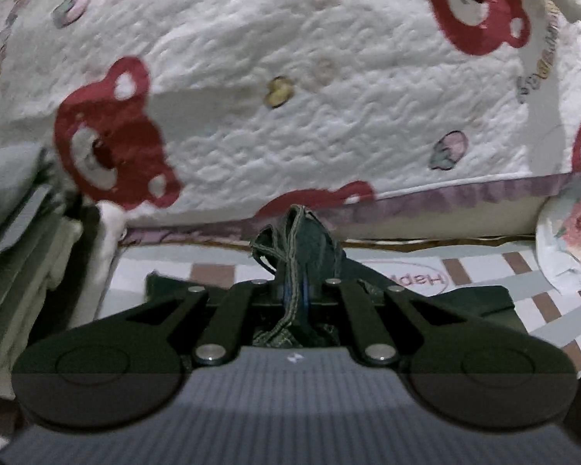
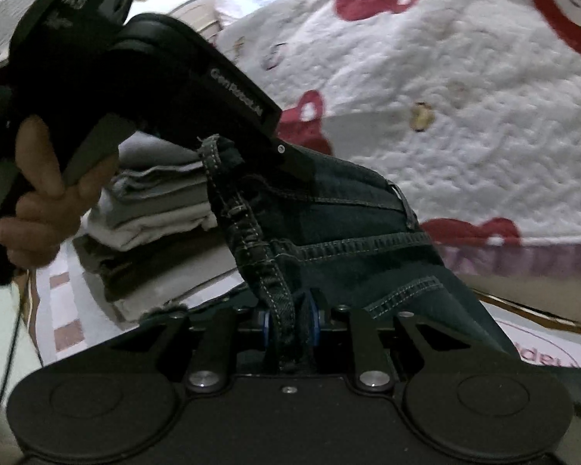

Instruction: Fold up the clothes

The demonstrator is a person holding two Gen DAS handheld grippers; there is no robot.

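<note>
Left gripper (image 1: 295,294) clamps bunched dark jeans (image 1: 298,240); right gripper (image 2: 290,319) pinches their stitched seam; folded stack (image 2: 155,209) at nine o'clock.

Pretty cramped for us here. The big white quilt with red bears (image 1: 290,77) rises like a wall along the far edge of the checked sheet (image 1: 554,294), so there's no passing that way. At the left edge we've got the stack of folded clothes (image 2: 159,209) standing tall, just beside the jeans (image 2: 341,224) both our grippers are clamped on. The left gripper (image 1: 296,298) and the hand (image 2: 46,197) holding it block the upper left of the right wrist view. A floral bundle (image 1: 573,232) crowds the right corner. The only bare strip we see is checked sheet toward the right.
</note>
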